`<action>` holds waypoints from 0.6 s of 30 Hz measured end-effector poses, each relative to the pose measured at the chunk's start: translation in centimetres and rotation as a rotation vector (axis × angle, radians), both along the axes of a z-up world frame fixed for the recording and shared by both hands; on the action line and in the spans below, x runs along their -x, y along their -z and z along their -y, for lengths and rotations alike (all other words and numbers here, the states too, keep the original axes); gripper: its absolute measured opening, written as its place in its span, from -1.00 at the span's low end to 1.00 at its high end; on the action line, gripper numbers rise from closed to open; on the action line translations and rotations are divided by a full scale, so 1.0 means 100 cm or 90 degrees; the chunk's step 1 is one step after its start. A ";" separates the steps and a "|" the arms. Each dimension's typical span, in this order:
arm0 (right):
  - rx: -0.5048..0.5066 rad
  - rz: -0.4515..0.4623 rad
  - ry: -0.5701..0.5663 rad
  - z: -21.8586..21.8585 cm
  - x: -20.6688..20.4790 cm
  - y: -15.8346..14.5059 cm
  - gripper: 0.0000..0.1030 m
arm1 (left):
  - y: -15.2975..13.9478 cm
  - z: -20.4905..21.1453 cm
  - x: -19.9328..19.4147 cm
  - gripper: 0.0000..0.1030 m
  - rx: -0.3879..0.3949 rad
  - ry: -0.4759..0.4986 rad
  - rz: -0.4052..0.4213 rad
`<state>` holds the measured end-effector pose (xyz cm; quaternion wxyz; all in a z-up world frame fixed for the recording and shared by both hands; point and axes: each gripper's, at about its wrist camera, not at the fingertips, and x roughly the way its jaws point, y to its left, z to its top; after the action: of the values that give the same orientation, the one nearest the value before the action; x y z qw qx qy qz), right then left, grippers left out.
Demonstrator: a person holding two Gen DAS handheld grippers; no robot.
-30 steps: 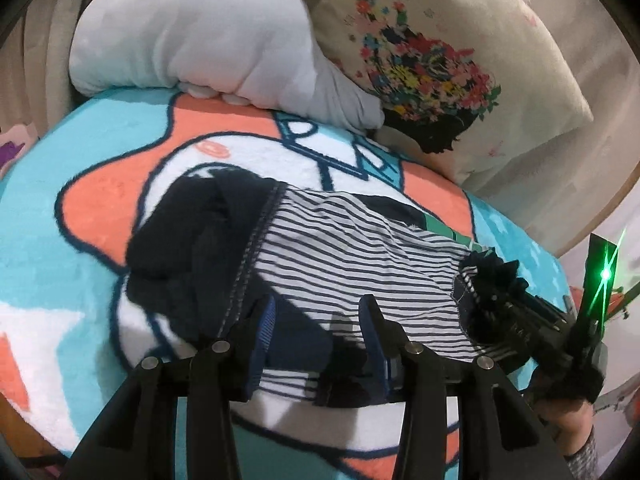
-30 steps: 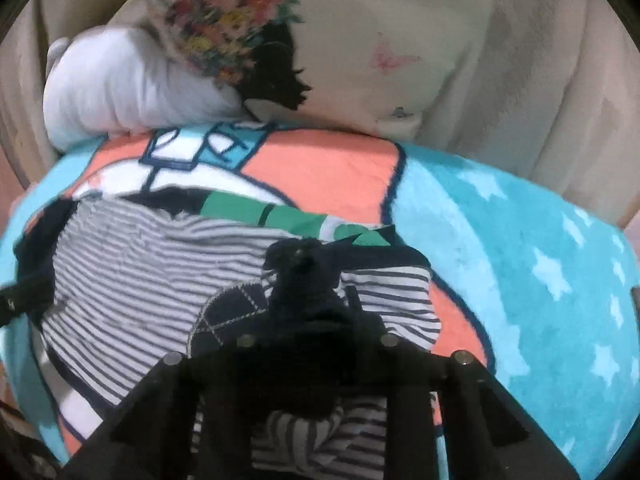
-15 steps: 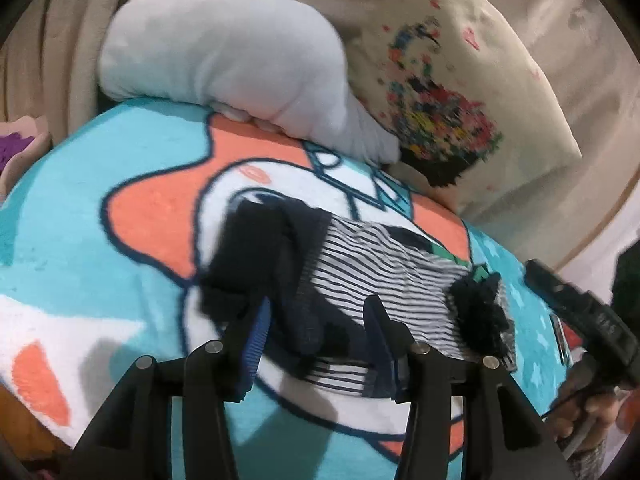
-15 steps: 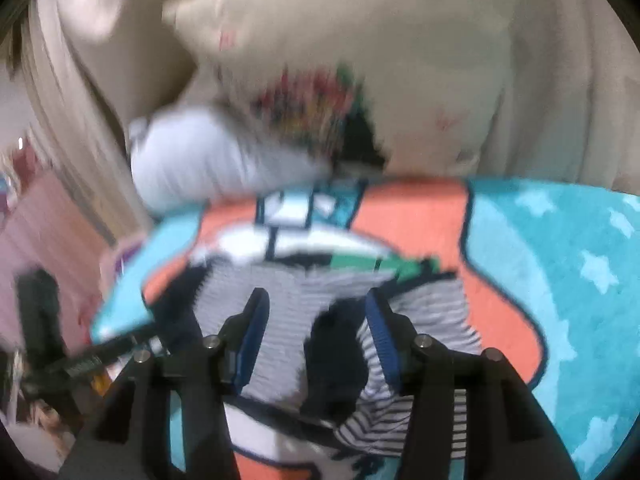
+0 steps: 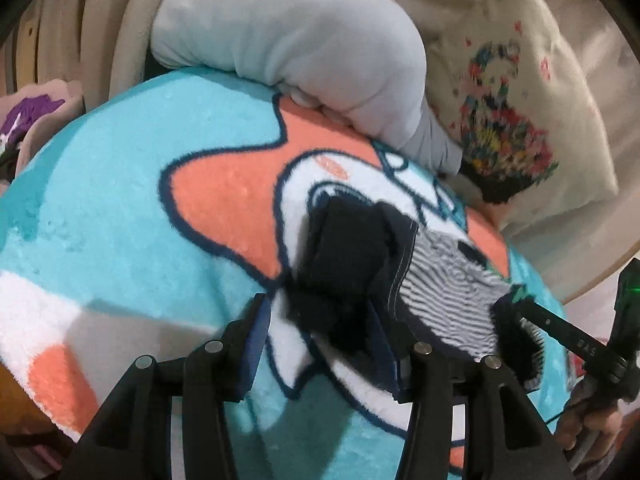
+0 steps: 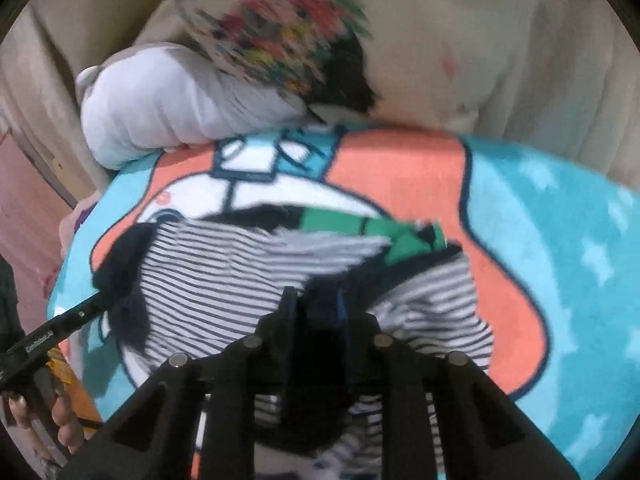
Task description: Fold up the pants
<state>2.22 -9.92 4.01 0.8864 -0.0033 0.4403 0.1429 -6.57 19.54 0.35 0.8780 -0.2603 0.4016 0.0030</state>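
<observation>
The striped navy-and-white pants (image 5: 444, 292) lie bunched on a turquoise, orange and white blanket (image 5: 132, 208); their dark navy end (image 5: 344, 264) is at the left. My left gripper (image 5: 318, 344) is open, its blue pads either side of the dark fabric at the near edge. In the right wrist view the pants (image 6: 224, 280) spread left to right, and my right gripper (image 6: 314, 312) is shut on a dark fold of the pants. The right gripper also shows in the left wrist view (image 5: 520, 316), at the pants' right end.
A grey-white pillow (image 5: 304, 52) and a cream pillow with a floral print (image 5: 516, 116) lie at the back of the blanket. Beige upholstery rises behind them. A pink and purple item (image 5: 32, 116) sits off the left edge.
The left gripper has drawn back and stays open near the pants' dark end. The right gripper, open half a second ago, has closed on a dark fold of the pants.
</observation>
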 end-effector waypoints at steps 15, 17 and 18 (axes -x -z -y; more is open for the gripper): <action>0.055 -0.113 -0.218 -0.198 -0.024 0.012 0.40 | -0.013 -0.061 0.032 0.03 0.026 -0.147 0.045; 0.086 -0.136 -0.223 -0.217 -0.031 0.022 0.40 | -0.013 -0.062 0.032 0.03 0.030 -0.148 0.044; 0.106 -0.149 -0.220 -0.225 -0.034 0.029 0.41 | -0.012 -0.061 0.031 0.03 0.030 -0.147 0.043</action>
<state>5.63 12.54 1.06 0.7883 -0.1351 0.5431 0.2557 -9.71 25.67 1.55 0.8785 -0.3251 0.3393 0.0862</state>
